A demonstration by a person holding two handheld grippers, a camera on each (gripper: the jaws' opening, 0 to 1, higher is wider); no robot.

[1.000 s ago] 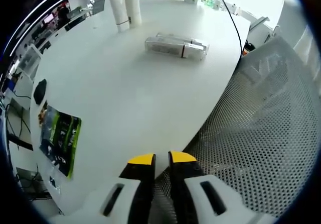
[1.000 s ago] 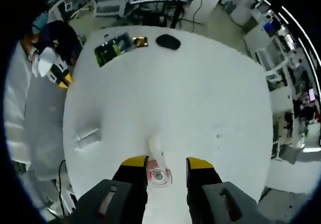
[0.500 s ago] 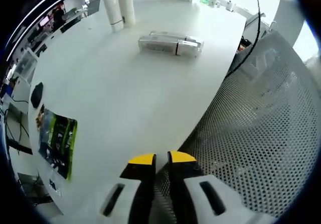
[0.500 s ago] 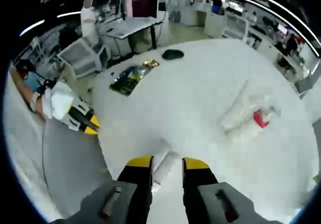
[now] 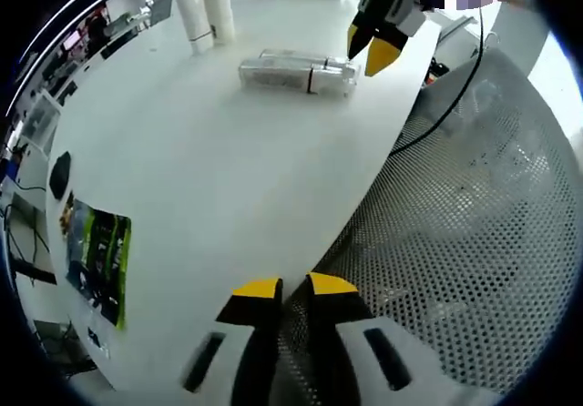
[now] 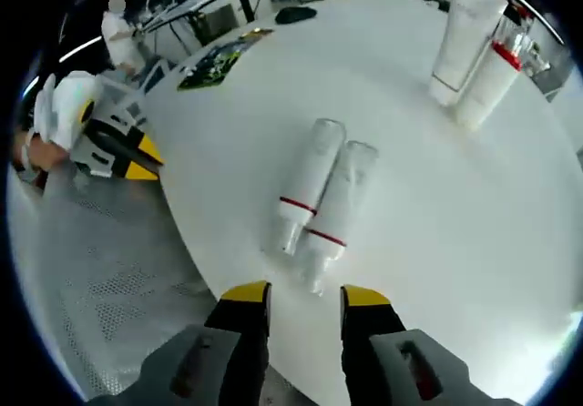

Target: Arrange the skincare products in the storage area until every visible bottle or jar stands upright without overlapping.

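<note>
Lying side by side and touching, two clear bottles (image 6: 319,197) rest near the white table's (image 6: 437,242) curved edge, just ahead of the right gripper (image 6: 302,297), whose jaws stand apart and empty. Beyond them, across open tabletop, two white tubes (image 6: 474,46) stand upright together. Over the table rim by a mesh chair (image 5: 455,269), the left gripper (image 5: 284,288) holds its jaws nearly closed on nothing. A green packet (image 5: 96,256) and dark mouse (image 5: 59,160) lie far off.

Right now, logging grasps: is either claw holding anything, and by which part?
Nothing is held. The right claw hangs open before two lying white bottles; the left claw is shut, empty.
</note>
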